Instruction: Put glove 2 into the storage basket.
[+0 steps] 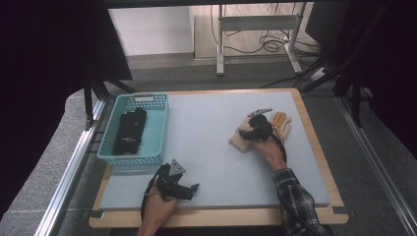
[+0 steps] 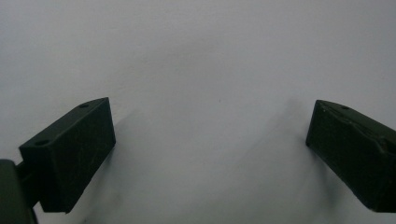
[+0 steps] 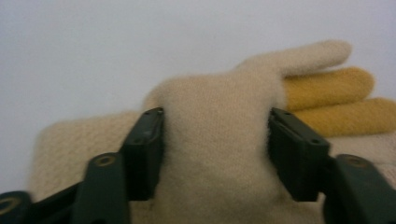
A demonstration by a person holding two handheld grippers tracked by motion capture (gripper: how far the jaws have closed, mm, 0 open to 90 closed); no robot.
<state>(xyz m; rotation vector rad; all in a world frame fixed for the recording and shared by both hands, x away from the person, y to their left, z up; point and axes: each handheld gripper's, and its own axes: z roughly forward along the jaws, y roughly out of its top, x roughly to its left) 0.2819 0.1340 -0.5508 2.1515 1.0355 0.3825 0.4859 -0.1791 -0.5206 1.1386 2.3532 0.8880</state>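
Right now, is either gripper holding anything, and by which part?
The right gripper pinches the cream knit glove across its palm, one of the fingers on each side. The left gripper is open over the bare mat, holding nothing.

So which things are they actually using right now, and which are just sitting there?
In use:
right gripper, jaws squeezing the cream glove
blue basket, likely, with black items inside

Just there:
left gripper, open over bare table
desk legs and cables behind

A basket point(image 1: 135, 129) sits at the bench's point(image 1: 216, 147) left edge; a glove point(image 1: 261, 130) lies right, well apart from it.
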